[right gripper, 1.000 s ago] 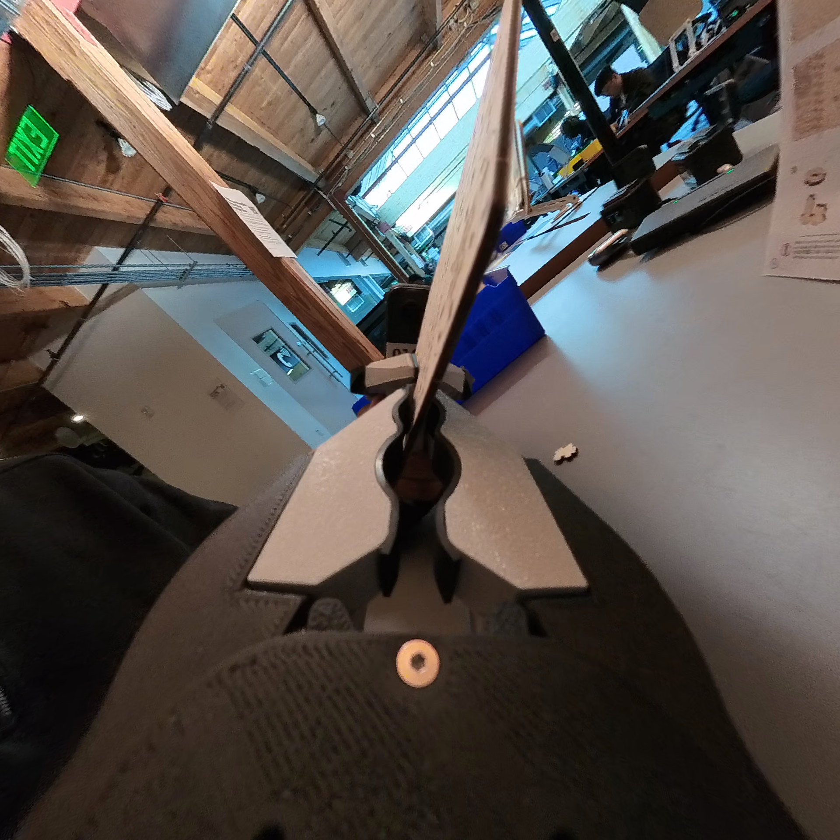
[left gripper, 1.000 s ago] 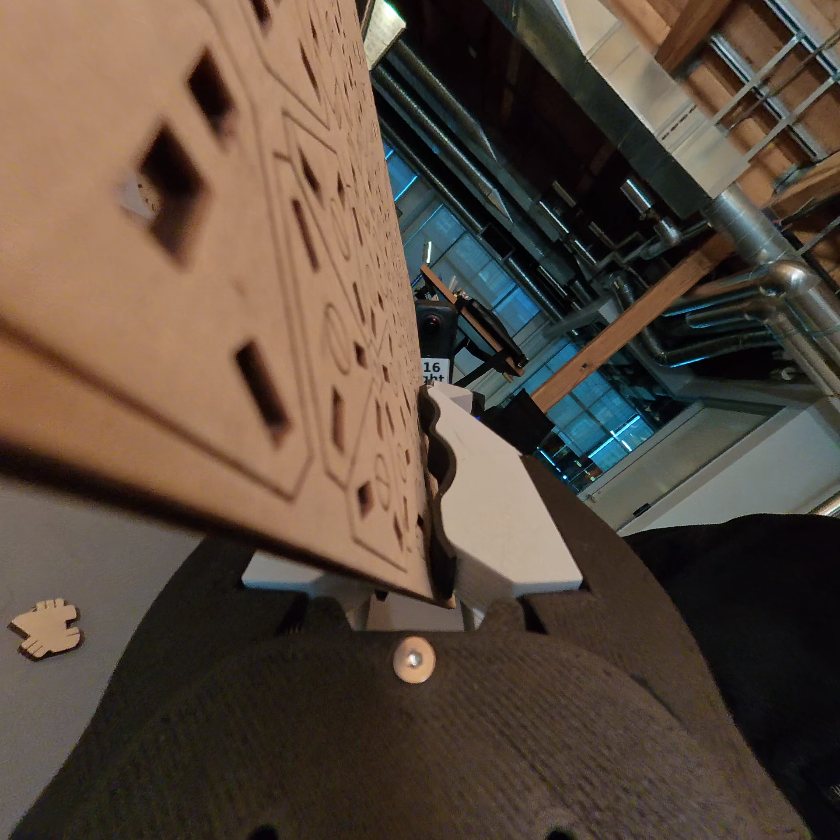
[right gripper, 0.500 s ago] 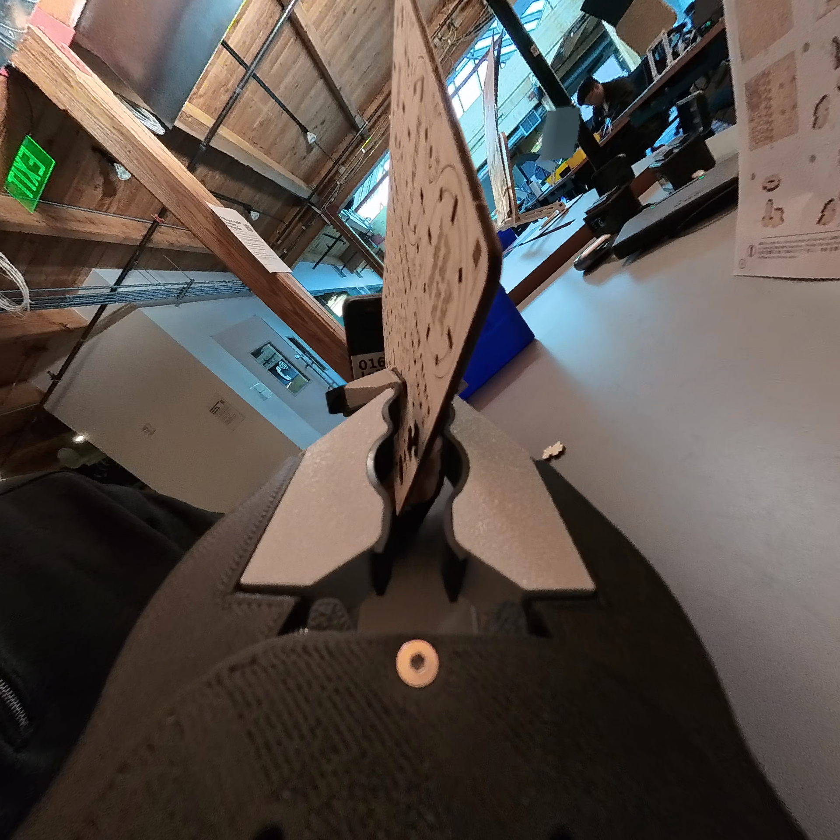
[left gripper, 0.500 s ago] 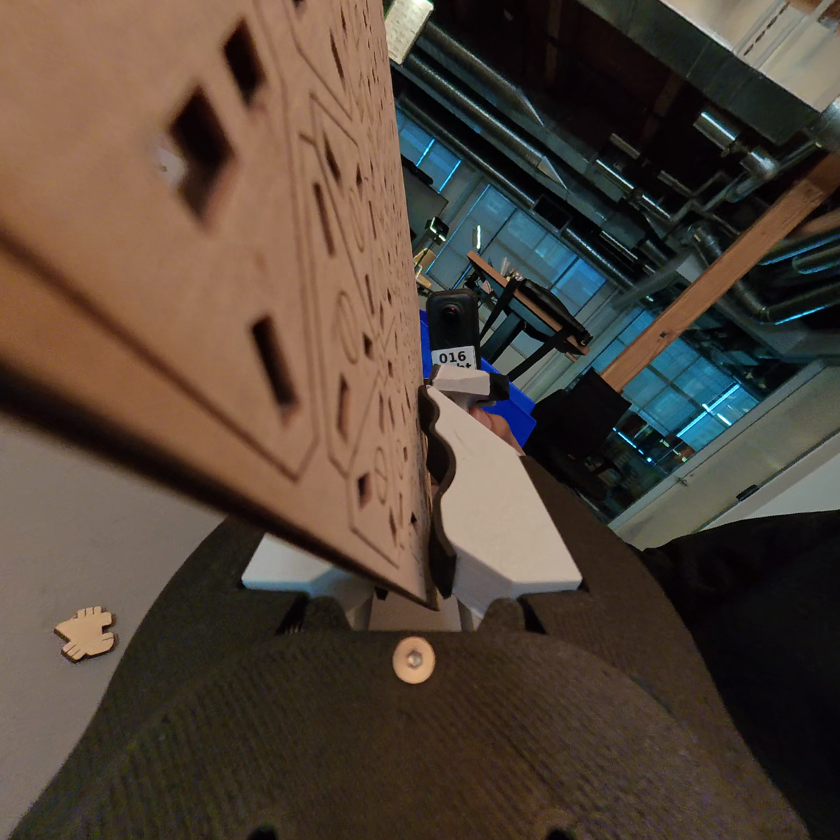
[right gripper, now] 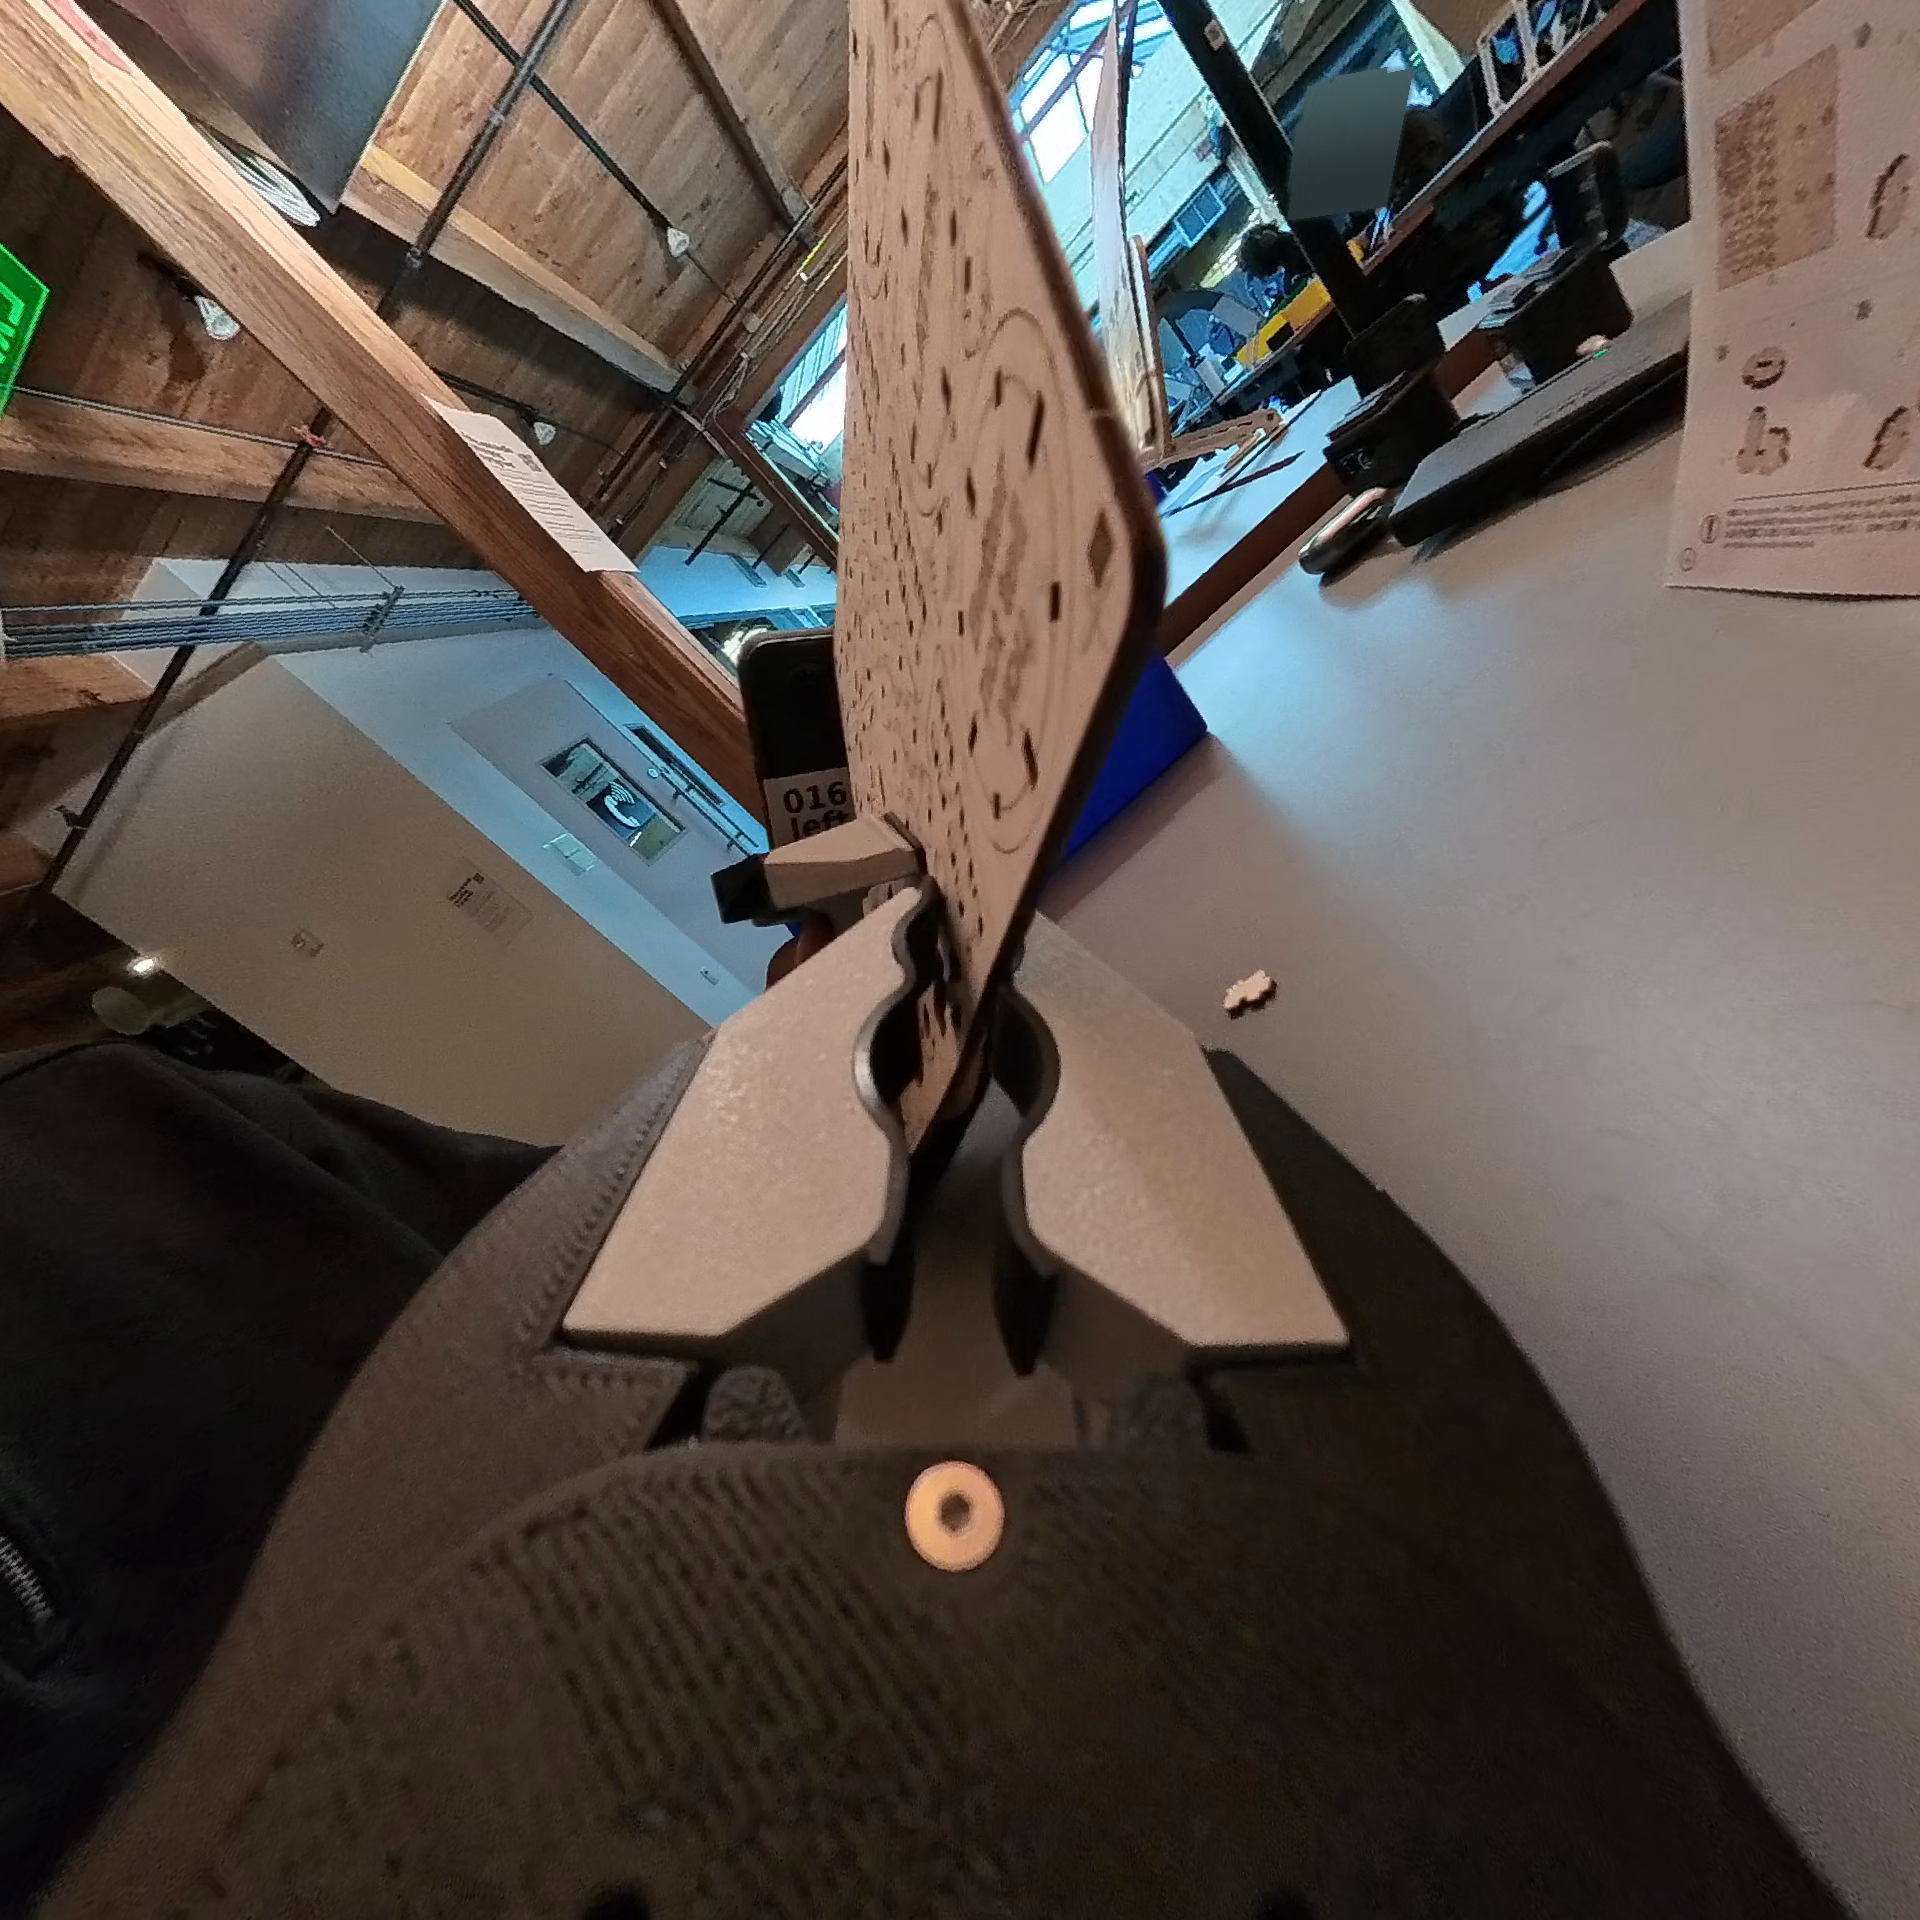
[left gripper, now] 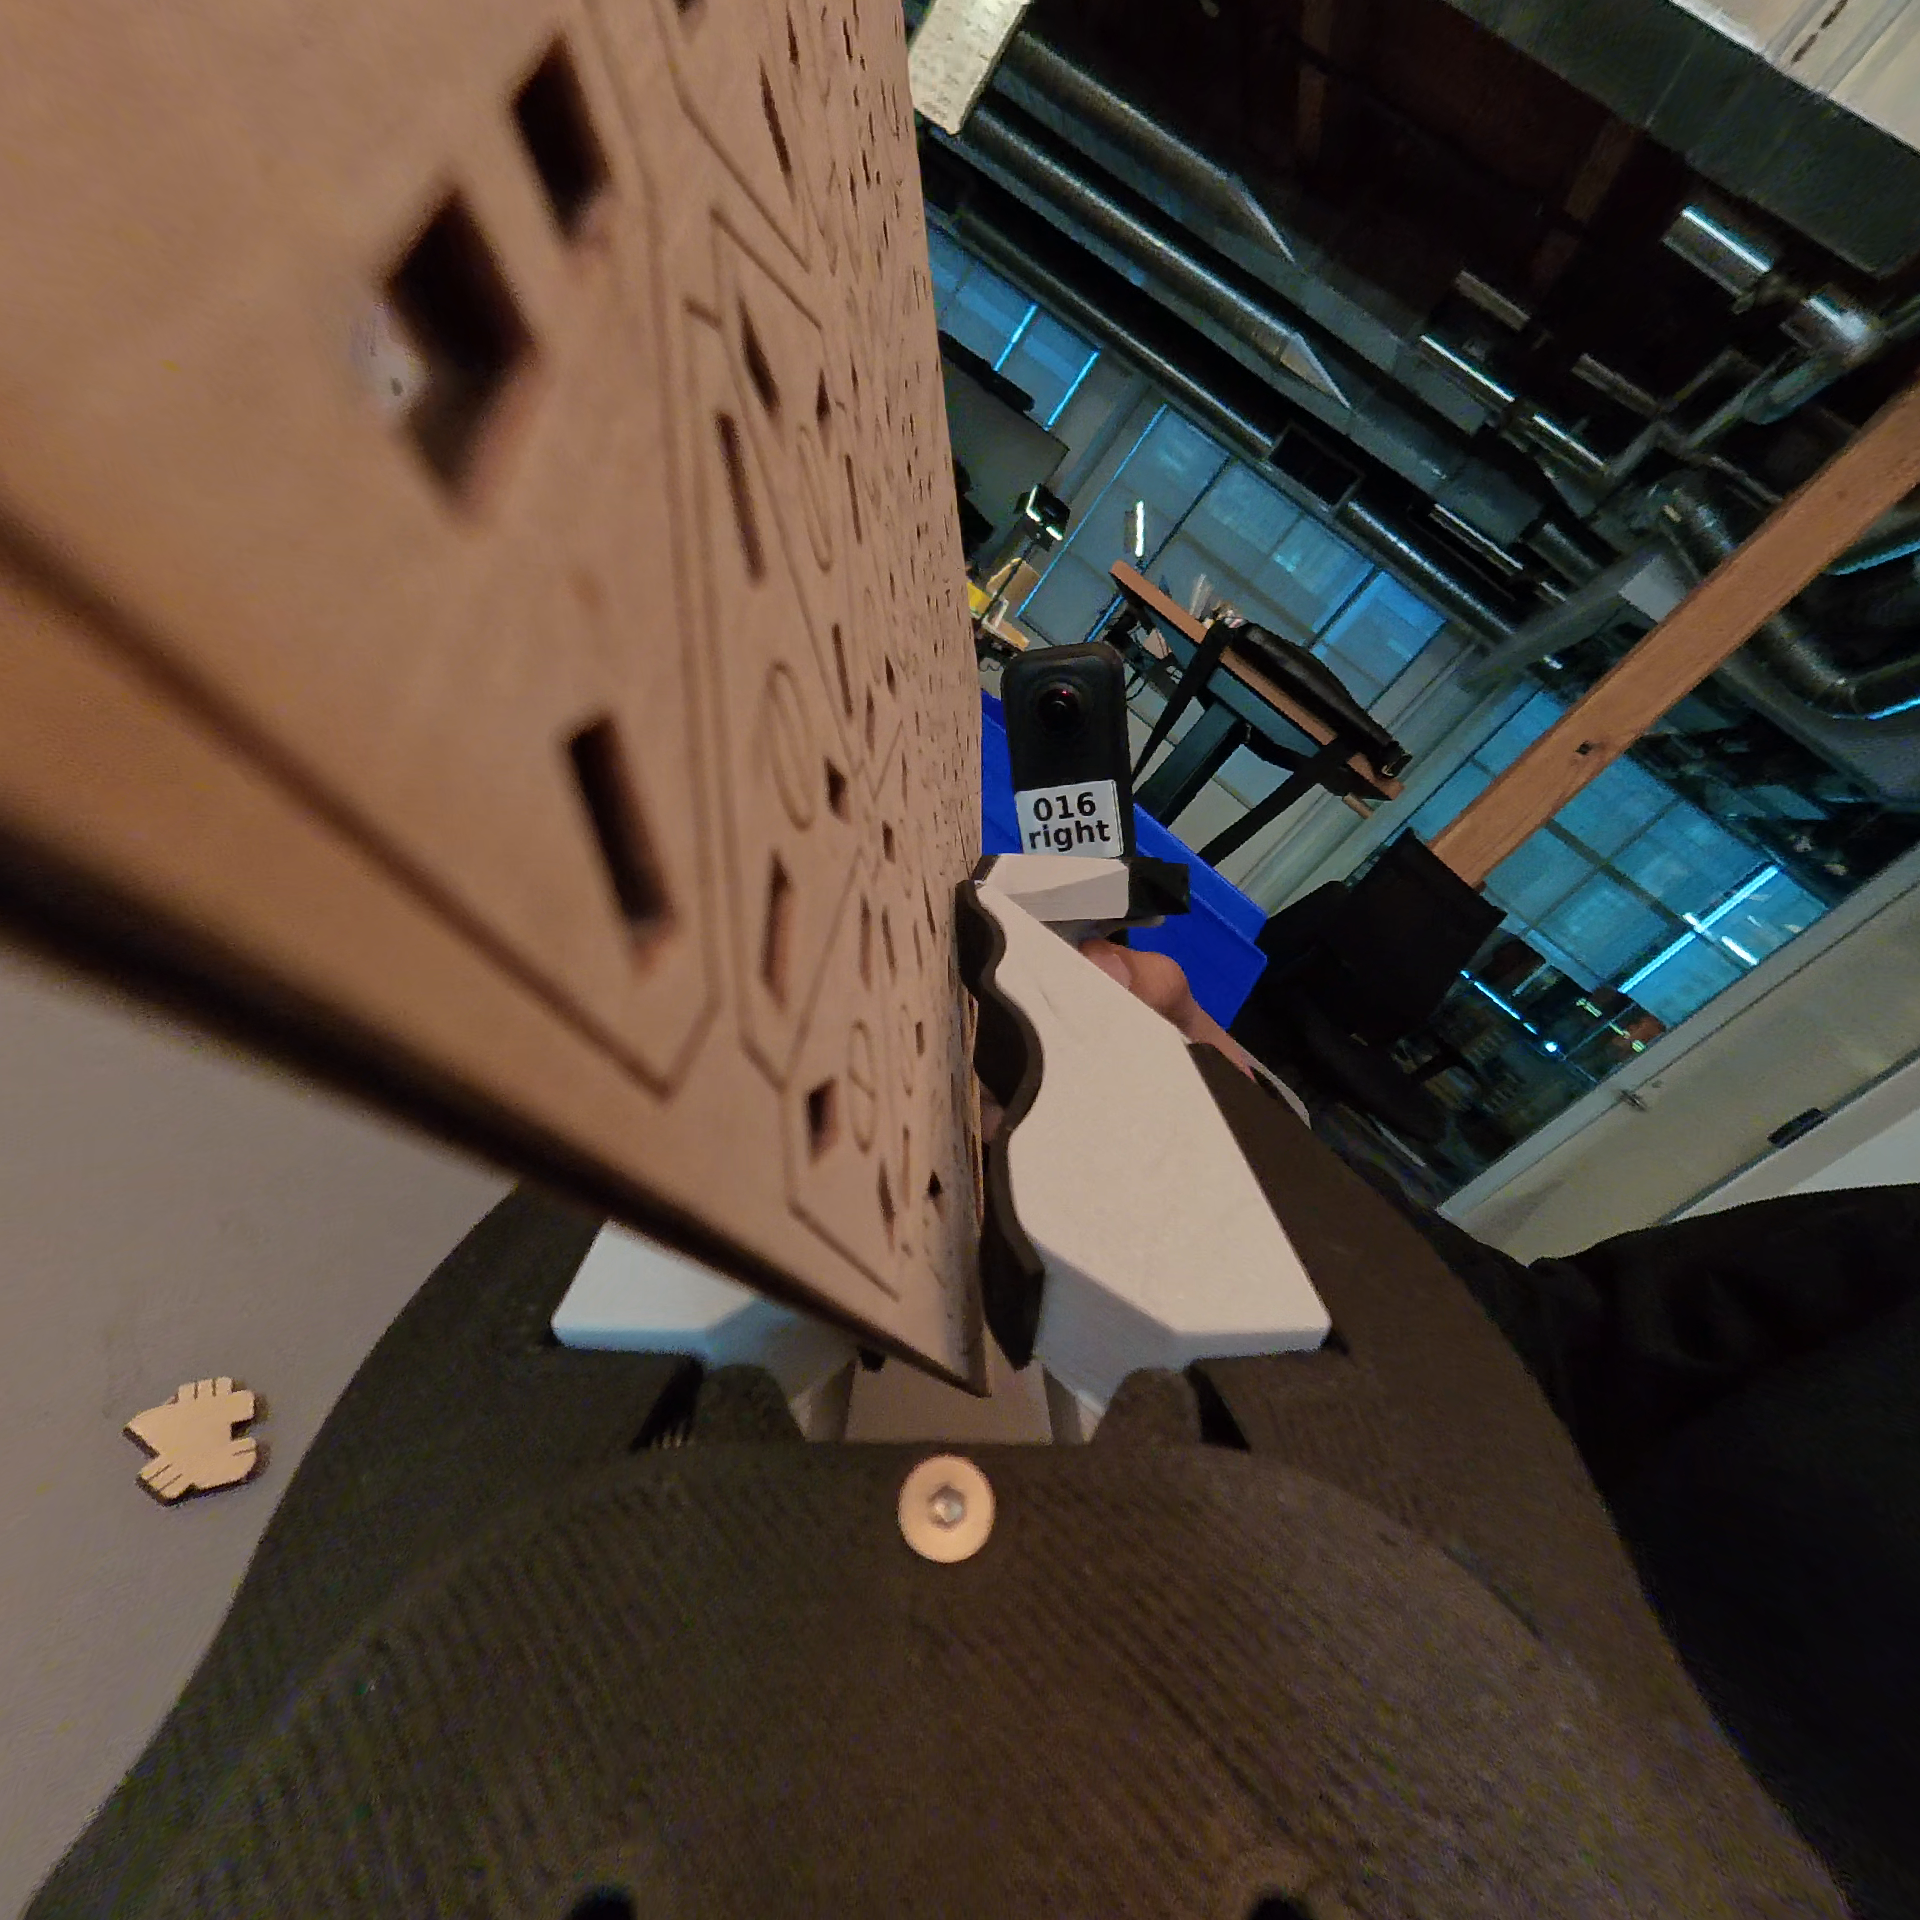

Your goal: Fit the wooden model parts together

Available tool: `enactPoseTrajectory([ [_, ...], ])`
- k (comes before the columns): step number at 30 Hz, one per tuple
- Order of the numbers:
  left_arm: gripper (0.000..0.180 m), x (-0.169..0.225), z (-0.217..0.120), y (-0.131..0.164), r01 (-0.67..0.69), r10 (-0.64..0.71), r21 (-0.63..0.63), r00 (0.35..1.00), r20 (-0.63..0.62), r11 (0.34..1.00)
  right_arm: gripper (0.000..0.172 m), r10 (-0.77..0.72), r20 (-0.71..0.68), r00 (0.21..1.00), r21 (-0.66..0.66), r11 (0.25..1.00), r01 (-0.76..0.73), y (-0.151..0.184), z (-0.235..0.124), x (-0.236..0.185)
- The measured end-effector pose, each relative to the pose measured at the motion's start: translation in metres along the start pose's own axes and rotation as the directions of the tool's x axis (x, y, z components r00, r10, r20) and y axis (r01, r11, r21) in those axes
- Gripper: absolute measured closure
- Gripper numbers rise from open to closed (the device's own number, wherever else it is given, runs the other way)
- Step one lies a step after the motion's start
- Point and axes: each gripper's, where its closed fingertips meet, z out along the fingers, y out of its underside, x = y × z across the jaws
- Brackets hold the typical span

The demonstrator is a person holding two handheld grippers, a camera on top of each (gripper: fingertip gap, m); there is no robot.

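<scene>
Both hand-held grippers, left (left gripper: 961, 1039) and right (right gripper: 961, 1023), clamp one laser-cut wooden sheet (right gripper: 966, 468) above the worktop (right gripper: 1507, 935); opposing twist could crack it.

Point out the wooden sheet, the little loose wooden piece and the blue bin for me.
wooden sheet (right gripper: 977, 499), right wrist view, on its engraved face.
loose wooden piece (left gripper: 197, 1437), left wrist view, on its middle, lying on the grey table.
blue bin (left gripper: 1195, 935), left wrist view, on its side wall.

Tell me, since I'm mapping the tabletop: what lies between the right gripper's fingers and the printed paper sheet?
In the right wrist view, only bare grey table and one small wooden cut-out piece lie between the right gripper and the paper sheet.
</scene>
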Motion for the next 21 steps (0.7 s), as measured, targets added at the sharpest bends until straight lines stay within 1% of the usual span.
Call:
enactPoseTrajectory([
  [5, 0.18, -0.0028, -0.0003, 0.0007, 0.056, -0.056, 0.004, 0.998, -0.006, 0.998, 0.169, 0.011, -0.025, 1.0, 0.003, 1.0, -0.011, 0.0003, 0.0006, 0.002],
  [8, 0.179, -0.0036, 0.0001, 0.0016, 0.033, -0.033, -0.002, 0.999, 0.013, 0.999, 0.168, 0.026, -0.034, 0.999, 0.007, 1.0, -0.026, 0.0008, 0.0004, 0.0038],
  [11, 0.18, -0.0053, -0.0002, 0.0015, 0.083, -0.083, 0.008, 0.997, -0.003, 0.996, 0.168, 0.016, -0.05, 0.999, 0.004, 1.0, -0.016, 0.0006, 0.0009, 0.0046],
  [15, 0.179, -0.006, -0.0003, 0.0018, 0.048, -0.048, 0.0, 0.999, 0.017, 0.999, 0.168, 0.031, -0.054, 0.998, 0.013, 0.999, -0.031, 0.0008, 0.0012, 0.0057],
  [17, 0.179, -0.0068, -0.0004, 0.0021, 0.063, -0.063, 0.001, 0.998, 0.013, 0.998, 0.168, 0.039, -0.055, 0.998, 0.016, 0.999, -0.038, 0.0009, 0.0013, 0.0063],
  [21, 0.179, -0.007, -0.0005, 0.0019, 0.049, -0.049, 0.0, 0.999, 0.02, 0.999, 0.168, 0.057, -0.051, 0.997, 0.028, 0.998, -0.056, 0.0004, 0.0017, 0.0066],
])
